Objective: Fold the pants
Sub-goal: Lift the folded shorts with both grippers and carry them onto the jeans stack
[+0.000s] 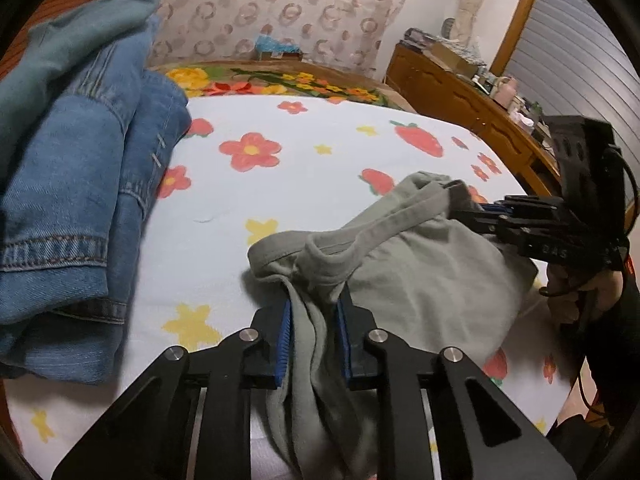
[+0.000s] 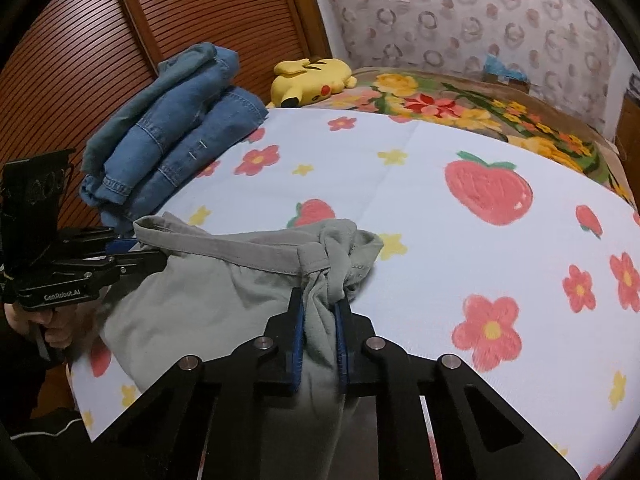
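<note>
Pants, grey and soft, held by the waistband at both ends, likely to stretch them flat across the bedsheet before folding. Left gripper clamped on bunched waistband cloth, blue ribbed pads pressing from both sides. Right gripper likewise closed on a gathered, knotted-looking bunch at the other end. Waistband taut between the two; the rest sagging in limp folds onto the sheet's near edge. Sheet white, printed with flowers, stars, strawberries. Stiff folded denim stacked well apart at the far left. Yellow plush toy beyond.
</note>
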### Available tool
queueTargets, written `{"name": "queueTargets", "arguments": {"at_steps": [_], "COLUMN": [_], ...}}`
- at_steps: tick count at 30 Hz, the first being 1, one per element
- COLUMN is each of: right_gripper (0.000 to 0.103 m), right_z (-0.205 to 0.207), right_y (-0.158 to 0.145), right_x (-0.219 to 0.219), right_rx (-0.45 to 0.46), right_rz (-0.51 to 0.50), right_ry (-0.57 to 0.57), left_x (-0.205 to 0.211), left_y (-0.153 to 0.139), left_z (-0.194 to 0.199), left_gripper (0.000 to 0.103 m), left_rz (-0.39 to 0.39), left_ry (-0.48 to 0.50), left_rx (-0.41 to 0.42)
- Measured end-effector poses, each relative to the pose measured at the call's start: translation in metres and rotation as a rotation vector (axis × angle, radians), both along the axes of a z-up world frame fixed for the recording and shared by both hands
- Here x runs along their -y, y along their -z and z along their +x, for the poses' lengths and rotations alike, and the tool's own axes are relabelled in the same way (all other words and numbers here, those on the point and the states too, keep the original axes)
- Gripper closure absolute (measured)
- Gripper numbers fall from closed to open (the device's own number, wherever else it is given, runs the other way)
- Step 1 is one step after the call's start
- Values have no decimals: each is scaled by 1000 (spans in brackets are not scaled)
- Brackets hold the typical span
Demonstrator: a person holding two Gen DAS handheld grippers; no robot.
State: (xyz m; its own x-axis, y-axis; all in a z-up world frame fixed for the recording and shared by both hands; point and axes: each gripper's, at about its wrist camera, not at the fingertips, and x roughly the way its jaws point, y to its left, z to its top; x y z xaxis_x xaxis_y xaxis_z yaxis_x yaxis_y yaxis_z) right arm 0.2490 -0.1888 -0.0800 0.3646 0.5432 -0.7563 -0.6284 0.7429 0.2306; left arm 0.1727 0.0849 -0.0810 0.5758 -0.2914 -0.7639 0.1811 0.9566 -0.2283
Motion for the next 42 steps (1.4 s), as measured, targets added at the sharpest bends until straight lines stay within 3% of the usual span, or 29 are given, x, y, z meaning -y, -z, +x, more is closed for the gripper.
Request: {"name": "queueTargets", "arguments": {"at_steps": [8,26,33,42], "right_gripper": [93,93,93,93], "right_z": [-9,-15,-5,32], "right_y": [-38,-140,-156,-152], "right_x": [-4,-73,-107,-138], "right_rx": [96,362,408,422], "right_rz": [34,98,107,90], "right_ry": [-11,-151,-197,-236], "left_x": [-6,-69,-101,-126], "left_y": [-32,-132,-149,-146], "left_z": [-14,-32,-23,-14], "left_gripper": [85,86,86,86], "left_rz": [-26,29,66,68], "left_ry": [-1,-160,-220,-278], "left_rx": [96,354,387,391]}}
